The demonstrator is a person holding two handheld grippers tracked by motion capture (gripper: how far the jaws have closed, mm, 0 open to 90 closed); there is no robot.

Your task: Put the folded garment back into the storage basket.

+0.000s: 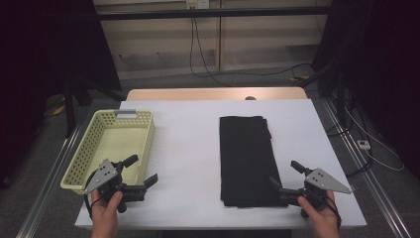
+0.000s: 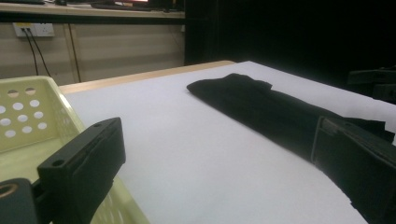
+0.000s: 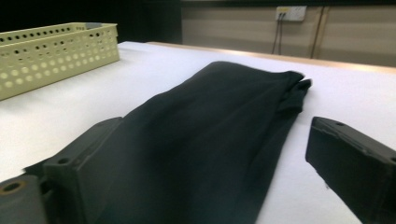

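Note:
A black cloth (image 1: pixel 246 158), folded into a long strip, lies on the white table (image 1: pixel 188 148) right of centre. My right gripper (image 1: pixel 284 173) is open at the cloth's near right corner. In the right gripper view one jaw is over the cloth (image 3: pixel 210 121) and the other over bare table, with nothing held in the gripper (image 3: pixel 215 163). A pale yellow perforated basket (image 1: pixel 111 144) stands at the left. My left gripper (image 1: pixel 143 170) is open beside its near right corner. The left gripper view shows the gripper (image 2: pixel 219 163) empty, with the basket (image 2: pixel 28 112) at left and the cloth (image 2: pixel 261 107) ahead.
The basket (image 3: pixel 56 51) also appears far left in the right gripper view. A wooden strip (image 1: pixel 213 94) borders the table's far edge. Cables (image 1: pixel 198 49) hang from a wall socket and run over the floor behind. Dark curtains flank both sides. Bare white table lies between basket and cloth.

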